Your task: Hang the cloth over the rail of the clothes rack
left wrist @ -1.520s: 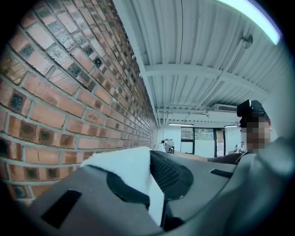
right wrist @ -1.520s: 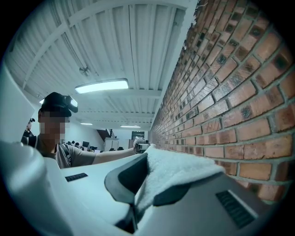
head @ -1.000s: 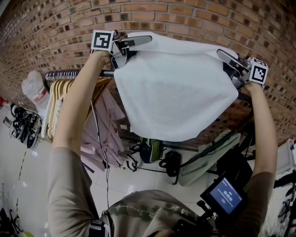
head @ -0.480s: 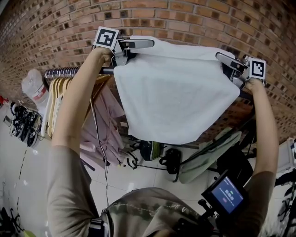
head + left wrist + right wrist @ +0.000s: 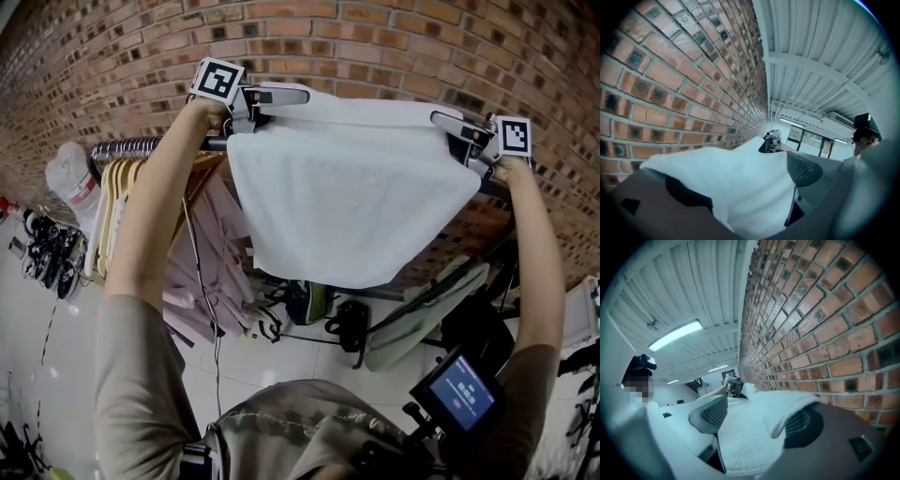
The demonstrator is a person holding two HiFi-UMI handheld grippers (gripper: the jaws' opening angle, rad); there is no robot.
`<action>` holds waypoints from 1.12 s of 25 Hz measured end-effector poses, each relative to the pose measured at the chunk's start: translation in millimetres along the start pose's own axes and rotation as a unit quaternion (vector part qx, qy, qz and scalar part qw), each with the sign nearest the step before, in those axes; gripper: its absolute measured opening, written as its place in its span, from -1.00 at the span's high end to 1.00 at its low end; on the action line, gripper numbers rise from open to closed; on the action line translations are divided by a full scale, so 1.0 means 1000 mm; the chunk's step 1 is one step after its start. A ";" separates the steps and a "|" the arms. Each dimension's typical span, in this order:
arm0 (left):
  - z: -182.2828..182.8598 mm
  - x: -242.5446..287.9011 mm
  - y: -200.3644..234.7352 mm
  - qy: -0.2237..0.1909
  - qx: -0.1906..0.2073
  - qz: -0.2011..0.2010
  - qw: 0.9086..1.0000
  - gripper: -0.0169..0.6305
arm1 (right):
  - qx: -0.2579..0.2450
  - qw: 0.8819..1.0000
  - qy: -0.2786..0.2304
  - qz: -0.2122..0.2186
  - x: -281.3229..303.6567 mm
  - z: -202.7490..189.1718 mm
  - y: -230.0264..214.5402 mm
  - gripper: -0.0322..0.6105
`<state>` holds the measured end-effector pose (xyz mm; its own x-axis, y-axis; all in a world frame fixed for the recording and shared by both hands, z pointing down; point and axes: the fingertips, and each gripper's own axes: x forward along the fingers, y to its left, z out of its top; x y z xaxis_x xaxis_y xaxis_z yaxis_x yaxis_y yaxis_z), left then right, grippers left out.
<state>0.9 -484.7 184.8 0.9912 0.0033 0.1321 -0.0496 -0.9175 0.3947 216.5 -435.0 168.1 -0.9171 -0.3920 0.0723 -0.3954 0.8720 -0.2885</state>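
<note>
A white cloth (image 5: 356,197) hangs spread between my two grippers in front of the brick wall, its top edge lying along the line of the clothes rack's rail (image 5: 141,148). My left gripper (image 5: 281,95) is at the cloth's upper left corner and my right gripper (image 5: 452,124) at its upper right. Both sets of jaws are opening. In the left gripper view the cloth (image 5: 717,168) lies loose between the left gripper's (image 5: 736,180) parted jaws. In the right gripper view the cloth (image 5: 740,441) drapes between the right gripper's (image 5: 757,420) jaws, whose pads stand bare.
Wooden hangers (image 5: 117,202) and a pink garment (image 5: 211,253) hang on the rail to the left. Bags (image 5: 422,309) sit below the rack, shoes (image 5: 42,258) lie on the floor at far left. The brick wall (image 5: 375,47) is close behind.
Both grippers' jaws have parted around the cloth's upper corners. The cloth's top edge has settled flatter along the rail, and the hands have shifted slightly.
</note>
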 end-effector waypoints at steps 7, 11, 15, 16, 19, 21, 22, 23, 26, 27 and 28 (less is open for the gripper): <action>-0.011 0.008 0.007 0.012 -0.034 0.022 0.999 -0.89 | -0.006 1.000 0.000 -0.001 -0.002 -0.002 0.000 -0.13; -0.023 0.010 0.006 0.047 -0.031 0.016 0.998 -0.89 | -0.024 1.000 0.006 0.006 0.000 -0.004 0.004 -0.13; -0.032 0.013 0.004 0.075 -0.034 0.009 0.997 -0.89 | -0.017 1.000 -0.003 -0.026 -0.006 -0.001 -0.009 -0.13; -0.031 0.013 0.006 0.071 -0.035 0.013 0.997 -0.89 | -0.010 0.999 -0.009 -0.035 -0.008 0.000 -0.014 -0.13; -0.026 0.009 0.013 0.058 -0.039 0.026 0.997 -0.88 | -0.007 0.999 -0.028 -0.045 -0.012 0.007 -0.018 -0.13; -0.028 0.010 0.013 0.066 -0.040 0.024 0.997 -0.88 | -0.014 0.999 -0.033 -0.040 -0.012 0.008 -0.014 -0.13; -0.030 0.011 0.012 0.071 -0.041 0.021 0.996 -0.88 | -0.021 0.999 -0.030 -0.035 -0.011 0.008 -0.011 -0.13; -0.031 0.011 0.011 0.074 -0.042 0.019 0.996 -0.88 | -0.029 0.999 -0.025 -0.030 -0.009 0.007 -0.008 -0.13; -0.029 0.009 0.011 0.069 -0.043 0.019 0.997 -0.88 | -0.050 0.999 -0.009 -0.011 -0.003 0.002 0.003 -0.13; -0.029 0.009 0.012 0.067 -0.043 0.021 0.997 -0.88 | -0.055 0.998 -0.004 -0.005 -0.001 0.000 0.006 -0.13; -0.028 0.008 0.014 0.066 -0.041 0.024 0.997 -0.88 | -0.059 0.998 0.000 0.002 0.000 -0.002 0.009 -0.13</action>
<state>4.4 -486.2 216.9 0.9631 0.0171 0.2686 -0.1120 -0.8820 0.4577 213.0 -426.7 167.3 -0.9188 -0.3882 0.0719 -0.3948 0.9019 -0.1752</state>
